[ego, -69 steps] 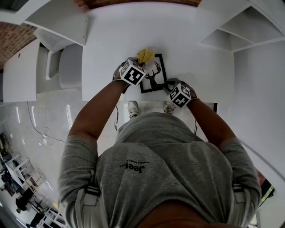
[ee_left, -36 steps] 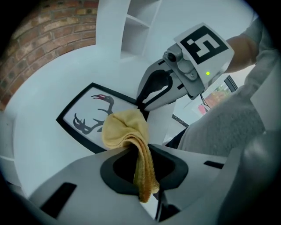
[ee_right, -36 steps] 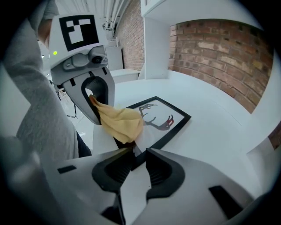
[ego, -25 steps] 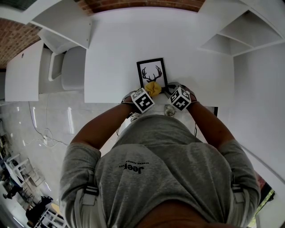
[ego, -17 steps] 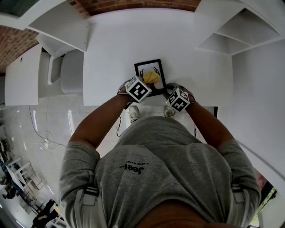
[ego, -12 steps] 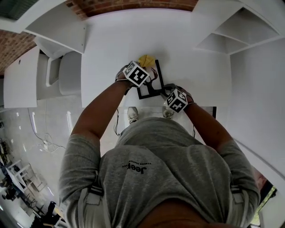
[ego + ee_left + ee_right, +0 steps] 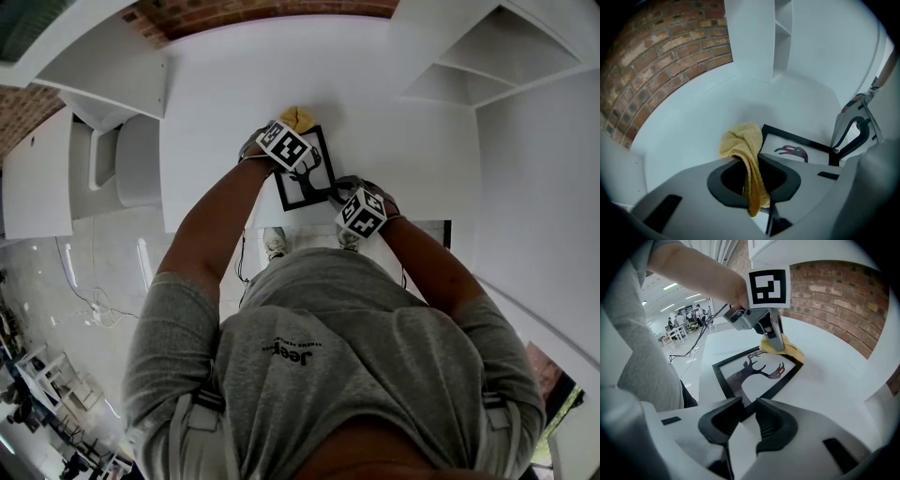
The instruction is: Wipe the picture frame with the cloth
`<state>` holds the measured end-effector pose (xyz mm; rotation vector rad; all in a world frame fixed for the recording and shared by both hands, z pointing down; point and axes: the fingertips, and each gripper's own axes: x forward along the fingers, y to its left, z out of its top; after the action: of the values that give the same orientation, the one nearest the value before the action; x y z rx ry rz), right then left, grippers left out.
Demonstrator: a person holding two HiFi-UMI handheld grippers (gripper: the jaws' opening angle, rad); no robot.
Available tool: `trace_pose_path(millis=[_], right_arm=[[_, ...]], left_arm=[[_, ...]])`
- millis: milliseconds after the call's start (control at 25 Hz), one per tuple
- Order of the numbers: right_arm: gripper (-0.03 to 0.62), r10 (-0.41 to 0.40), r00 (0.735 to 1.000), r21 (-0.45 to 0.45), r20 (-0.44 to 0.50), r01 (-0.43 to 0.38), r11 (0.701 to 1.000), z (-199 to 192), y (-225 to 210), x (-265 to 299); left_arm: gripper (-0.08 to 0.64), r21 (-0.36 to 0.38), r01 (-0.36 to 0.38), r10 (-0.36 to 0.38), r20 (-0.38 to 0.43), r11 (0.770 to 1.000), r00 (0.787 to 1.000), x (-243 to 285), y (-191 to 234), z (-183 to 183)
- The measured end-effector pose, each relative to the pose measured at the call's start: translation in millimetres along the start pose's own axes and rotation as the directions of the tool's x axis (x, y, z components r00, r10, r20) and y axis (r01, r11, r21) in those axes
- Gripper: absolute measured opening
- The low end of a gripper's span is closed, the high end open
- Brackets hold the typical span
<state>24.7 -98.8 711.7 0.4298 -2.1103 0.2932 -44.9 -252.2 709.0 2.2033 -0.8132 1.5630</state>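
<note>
A black picture frame (image 7: 306, 178) with an antler print lies flat on the white table (image 7: 412, 150). My left gripper (image 7: 292, 131) is shut on a yellow cloth (image 7: 298, 117), which rests on the frame's far corner. In the left gripper view the cloth (image 7: 740, 145) hangs out between the jaws, with the frame (image 7: 799, 146) just to the right. My right gripper (image 7: 336, 193) is at the frame's near corner. In the right gripper view its jaws (image 7: 749, 406) are shut on the frame's (image 7: 754, 373) black edge, and the cloth (image 7: 787, 351) lies beyond under the left gripper (image 7: 772, 336).
White shelving (image 7: 469, 66) stands at the table's back right. A brick wall (image 7: 656, 56) runs behind the table. A white chair (image 7: 136, 159) sits to the left. The table's near edge is right at the person's body.
My left gripper has carried the cloth from the frame's near edge across the picture to its far corner. The right gripper has stayed on the near corner.
</note>
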Motion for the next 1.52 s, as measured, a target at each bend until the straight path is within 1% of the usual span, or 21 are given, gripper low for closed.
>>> trace_pose_path(millis=[80,160,360,480,600,680,760,920,1040,1120,1160,1240,1320,1400,1520], right_arm=[[0.097,0.001,1.0,0.0,0.002,-0.001,1.0,-1,0,0],[0.097,0.0,1.0,0.0,0.003,0.0,1.0,-1,0,0],[0.097,0.001,1.0,0.0,0.004,-0.001,1.0,0,0,0],[0.097,0.001,1.0,-0.001,0.003,-0.001,1.0,-1,-1,0],[0.097,0.001,1.0,-0.003,0.002,-0.001,1.0,-1,0,0],[0.097,0.0,1.0,-0.004,0.001,0.0,1.0,-1,1,0],[0.097,-0.002,1.0,-0.003,0.002,0.002,1.0,-2,1,1],[0.095,-0.02,1.0,-0.014,0.009,0.021,1.0,0,2,-1],[0.08,-0.038,0.999,-0.071,0.003,0.038,0.997,2,4,-1],[0.08,-0.067,0.998,-0.124,-0.001,0.067,0.99,2,4,-2],[0.062,-0.084,0.996,-0.136,0.002,0.083,0.987,2,3,-3],[0.047,-0.098,0.995,-0.115,0.004,0.098,0.989,2,0,-6],[0.038,-0.089,0.996,-0.078,-0.006,0.088,0.993,-1,-1,-7],[0.035,-0.078,0.997,-0.076,-0.019,0.076,0.994,-6,1,-4],[0.026,-0.085,0.996,-0.078,-0.008,0.084,0.993,-10,2,-3]], left_arm=[[0.063,-0.001,0.011,-0.011,0.002,1.0,1.0,-2,-6,-2],[0.063,0.013,0.034,-0.034,0.0,0.999,0.999,-4,-20,-6],[0.063,0.072,0.12,-0.12,-0.009,0.99,0.993,-14,-74,-30],[0.063,0.113,0.178,-0.175,-0.033,0.978,0.984,-23,-109,-44],[0.063,0.135,0.256,-0.249,-0.067,0.957,0.966,-34,-144,-61],[0.063,0.149,0.281,-0.271,-0.083,0.948,0.959,-39,-160,-70],[0.063,0.162,0.274,-0.264,-0.081,0.948,0.961,-41,-165,-74],[0.063,0.165,0.254,-0.245,-0.071,0.953,0.967,-40,-164,-75],[0.063,0.186,0.237,-0.227,-0.073,0.954,0.971,-37,-162,-76],[0.063,0.177,0.241,-0.231,-0.074,0.954,0.97,-36,-161,-77],[0.063,0.171,0.243,-0.234,-0.073,0.955,0.969,-36,-162,-76],[0.063,0.167,0.242,-0.234,-0.066,0.956,0.97,-36,-161,-76],[0.063,0.165,0.236,-0.229,-0.062,0.958,0.971,-36,-160,-76],[0.063,0.16,0.233,-0.226,-0.061,0.959,0.972,-35,-159,-76],[0.063,0.157,0.234,-0.227,-0.061,0.96,0.972,-34,-161,-76]])
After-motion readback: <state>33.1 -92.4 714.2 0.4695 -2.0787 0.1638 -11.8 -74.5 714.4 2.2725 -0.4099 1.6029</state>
